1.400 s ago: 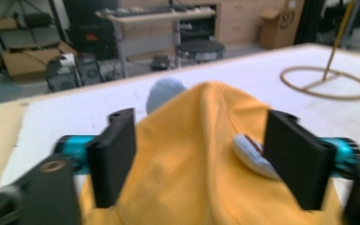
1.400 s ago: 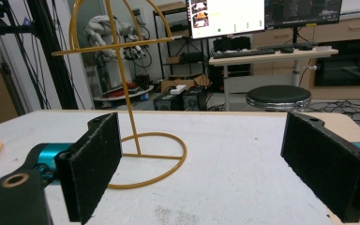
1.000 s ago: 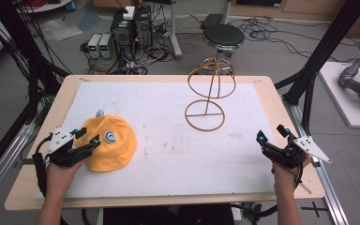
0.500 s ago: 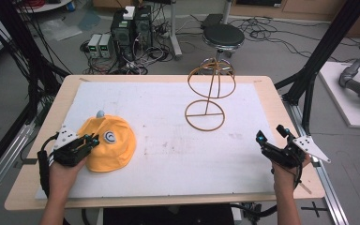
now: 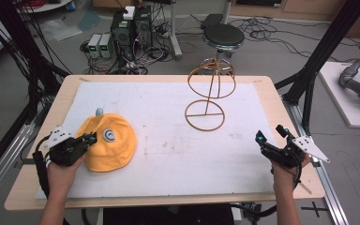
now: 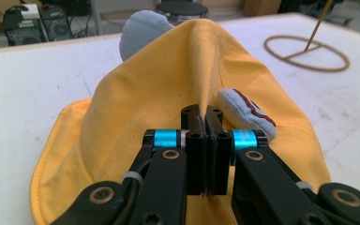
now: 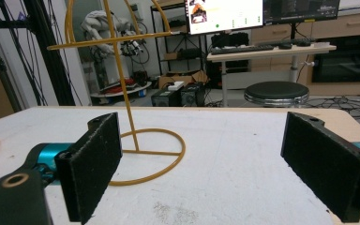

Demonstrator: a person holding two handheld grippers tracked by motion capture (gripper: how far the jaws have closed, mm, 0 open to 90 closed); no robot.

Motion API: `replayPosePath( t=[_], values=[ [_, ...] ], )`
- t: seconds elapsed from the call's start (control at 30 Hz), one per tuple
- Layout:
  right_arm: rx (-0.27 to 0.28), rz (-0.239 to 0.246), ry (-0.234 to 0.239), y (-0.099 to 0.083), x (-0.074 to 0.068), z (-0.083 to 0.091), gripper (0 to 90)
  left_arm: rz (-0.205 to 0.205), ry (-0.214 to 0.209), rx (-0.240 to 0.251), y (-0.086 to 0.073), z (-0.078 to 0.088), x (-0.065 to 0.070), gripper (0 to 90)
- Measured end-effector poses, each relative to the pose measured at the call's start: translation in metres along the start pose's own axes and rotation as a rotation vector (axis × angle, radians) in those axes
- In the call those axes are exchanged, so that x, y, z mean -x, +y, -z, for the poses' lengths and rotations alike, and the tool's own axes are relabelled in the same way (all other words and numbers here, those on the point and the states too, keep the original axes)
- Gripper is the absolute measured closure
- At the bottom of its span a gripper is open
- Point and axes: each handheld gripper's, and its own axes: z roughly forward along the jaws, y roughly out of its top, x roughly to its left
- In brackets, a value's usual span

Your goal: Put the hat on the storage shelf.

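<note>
Jaws of the left gripper [image 6: 205,123] are pressed together on a pinched ridge of the yellow cap [image 6: 178,89], the fabric rising in a fold between them. From above, that left gripper [image 5: 85,140] sits at the cap's [image 5: 110,143] left edge, held by the person's left hand [image 5: 62,166]. The cap lies on the left part of the white mat [image 5: 168,140] that covers the table [image 5: 272,93], crown up, with a round white-and-dark badge [image 5: 108,135] on its top; in the left gripper view that badge [image 6: 246,111] shows as a padded grey patch just right of the jaws. A small pale blue-grey rounded piece [image 5: 99,111] pokes out at the cap's far edge, and in the left gripper view it [image 6: 143,28] stands behind the crown.

Well apart from the cap, toward the far middle of the mat, a gold wire stand [image 5: 208,96] stands upright: a flat ring base, a thin stem and a rounded wire cage on top. In the right gripper view its base ring [image 7: 145,157] lies on the mat ahead of the jaws.

At the table's right edge the right gripper [image 5: 274,138], held in the right hand [image 5: 286,164], has its jaws spread wide with nothing between them; its two black pads [image 7: 96,161] frame bare mat.

Beyond the table are a black stool [image 5: 222,35], electronic boxes [image 5: 133,26] and cables on the floor.
</note>
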Motion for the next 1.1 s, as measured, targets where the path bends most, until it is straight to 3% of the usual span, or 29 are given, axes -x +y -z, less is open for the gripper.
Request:
replayPosePath(
  t=[0.07,0.1,0.17,0.37,0.53,0.7,0.83,1.1],
  values=[
    [0.002,0.002,-0.001,0.0,0.0,0.0,12.3,0.033,-0.02,0.046,0.005,0.004,-0.001,87.8],
    [0.004,-0.002,-0.002,0.0,0.0,0.0,12.3,0.033,-0.02,0.046,0.005,0.004,-0.001,87.8],
    [0.011,-0.013,-0.003,0.001,0.0,0.002,12.3,0.071,-0.047,0.078,0.01,0.007,-0.002,87.8],
    [0.017,-0.021,-0.007,0.0,0.001,0.004,12.3,0.092,-0.06,0.149,0.031,0.011,0.002,87.8],
    [0.02,-0.025,-0.004,0.0,0.0,0.003,12.3,0.073,-0.065,0.179,0.05,0.01,0.008,87.8],
    [0.02,-0.029,-0.003,0.0,0.001,0.003,12.3,0.046,-0.073,0.244,0.08,0.006,0.02,87.8],
    [0.019,-0.033,0.001,0.0,0.001,0.003,12.3,0.047,-0.082,0.281,0.092,0.002,0.026,87.9],
    [0.025,-0.036,-0.001,-0.001,0.002,0.001,12.3,0.024,-0.108,0.313,0.118,-0.012,0.046,87.9]
  ],
)
